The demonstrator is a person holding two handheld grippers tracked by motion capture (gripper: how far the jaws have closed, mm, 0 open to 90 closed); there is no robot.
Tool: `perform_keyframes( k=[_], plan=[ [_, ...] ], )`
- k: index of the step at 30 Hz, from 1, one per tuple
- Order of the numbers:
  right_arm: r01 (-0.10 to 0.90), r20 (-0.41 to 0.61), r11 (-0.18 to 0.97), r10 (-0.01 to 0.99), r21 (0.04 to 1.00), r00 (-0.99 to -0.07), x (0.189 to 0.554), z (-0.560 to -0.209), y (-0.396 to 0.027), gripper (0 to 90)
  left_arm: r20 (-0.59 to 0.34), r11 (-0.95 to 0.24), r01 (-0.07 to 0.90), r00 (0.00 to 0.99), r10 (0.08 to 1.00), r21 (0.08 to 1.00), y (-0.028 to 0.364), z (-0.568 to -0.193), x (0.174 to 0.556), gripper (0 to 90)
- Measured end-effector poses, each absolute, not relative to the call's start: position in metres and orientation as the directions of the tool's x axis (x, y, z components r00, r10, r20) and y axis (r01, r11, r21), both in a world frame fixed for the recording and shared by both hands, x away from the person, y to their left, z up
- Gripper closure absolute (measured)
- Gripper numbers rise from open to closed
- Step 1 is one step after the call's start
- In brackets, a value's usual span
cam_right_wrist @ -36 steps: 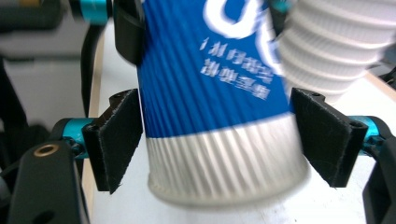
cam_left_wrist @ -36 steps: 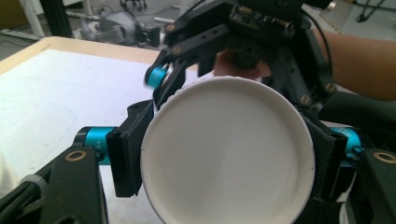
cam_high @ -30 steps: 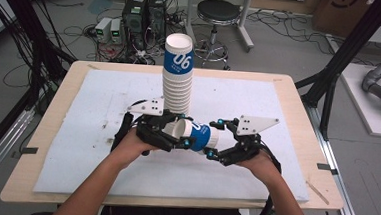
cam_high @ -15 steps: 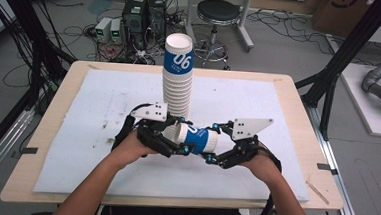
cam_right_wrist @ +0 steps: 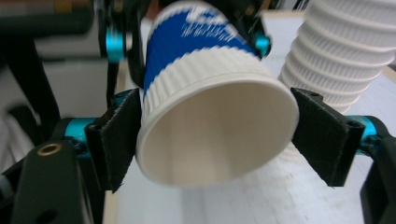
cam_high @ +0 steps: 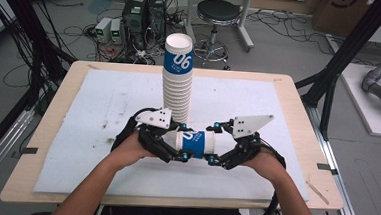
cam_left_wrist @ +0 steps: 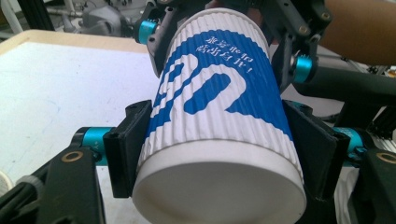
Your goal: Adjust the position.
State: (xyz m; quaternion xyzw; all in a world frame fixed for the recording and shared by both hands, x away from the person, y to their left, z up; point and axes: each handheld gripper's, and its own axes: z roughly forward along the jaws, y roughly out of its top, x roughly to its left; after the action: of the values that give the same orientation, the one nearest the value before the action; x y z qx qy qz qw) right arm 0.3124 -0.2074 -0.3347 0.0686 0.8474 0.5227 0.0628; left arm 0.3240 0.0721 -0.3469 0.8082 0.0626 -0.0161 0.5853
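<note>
Both tools and cup have shifted slightly nearer the person. Cup (cam_high: 192, 141) lies sideways just in front of the stack (cam_high: 178, 79), base clamped in left tool (cam_high: 172, 145); right tool (cam_high: 217, 150) straddles the rim, right jaw looks clear

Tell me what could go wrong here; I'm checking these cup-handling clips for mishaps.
1. The tall cup stack stands right behind the left gripper; a nudge could topple it.
2. The held cup lies sideways between both grippers; in the right gripper view, the right gripper has one pad apart from the rim, so it may slip.
3. Hard squeezing could dent the paper wall.
</note>
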Motion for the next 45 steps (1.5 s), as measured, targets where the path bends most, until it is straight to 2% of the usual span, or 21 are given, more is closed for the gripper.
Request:
perform_keyframes(
  k=[3,8,15,22,27,30,36,43,45],
  plan=[
    [0.107,0.037,0.342,0.206,0.934,-0.978,0.314,-0.338,-0.212,18.6,-0.125,-0.252,0.141,0.989,0.081,0.957,0.077,-0.351,0.325,28.6],
    [0.124,0.062,0.341,0.187,0.932,-0.980,0.314,-0.344,-0.210,16.8,-0.149,-0.193,0.156,0.987,0.052,0.969,0.080,-0.354,0.324,28.6],
    [0.070,0.018,0.392,0.134,0.917,-0.991,0.313,-0.338,-0.209,26.2,-0.152,-0.271,0.164,0.986,0.062,0.949,0.075,-0.357,0.321,28.2],
    [0.045,-0.012,0.455,0.121,0.890,-0.993,0.313,-0.331,-0.208,27.7,-0.100,-0.367,0.130,0.990,0.099,0.921,0.071,-0.358,0.317,23.0],
    [0.042,-0.010,0.475,0.107,0.879,-0.994,0.313,-0.329,-0.204,28.0,-0.089,-0.391,0.108,0.994,0.069,0.914,0.069,-0.360,0.316,29.4],
    [0.062,0.010,0.450,0.117,0.891,-0.993,0.313,-0.329,-0.205,24.1,-0.101,-0.346,0.119,0.993,0.069,0.931,0.070,-0.361,0.316,30.0],
    [0.126,0.075,0.295,0.180,0.947,-0.981,0.313,-0.326,-0.210,18.8,-0.146,-0.230,0.159,0.986,0.075,0.960,0.077,-0.367,0.317,29.7],
    [0.133,0.092,0.307,0.146,0.942,-0.985,0.313,-0.329,-0.207,19.0,-0.146,-0.217,0.152,0.988,0.045,0.964,0.080,-0.369,0.316,29.6],
    [0.115,0.077,0.308,0.130,0.944,-0.988,0.312,-0.328,-0.207,22.6,-0.142,-0.220,0.148,0.989,0.041,0.964,0.080,-0.369,0.316,29.7]
  ],
)
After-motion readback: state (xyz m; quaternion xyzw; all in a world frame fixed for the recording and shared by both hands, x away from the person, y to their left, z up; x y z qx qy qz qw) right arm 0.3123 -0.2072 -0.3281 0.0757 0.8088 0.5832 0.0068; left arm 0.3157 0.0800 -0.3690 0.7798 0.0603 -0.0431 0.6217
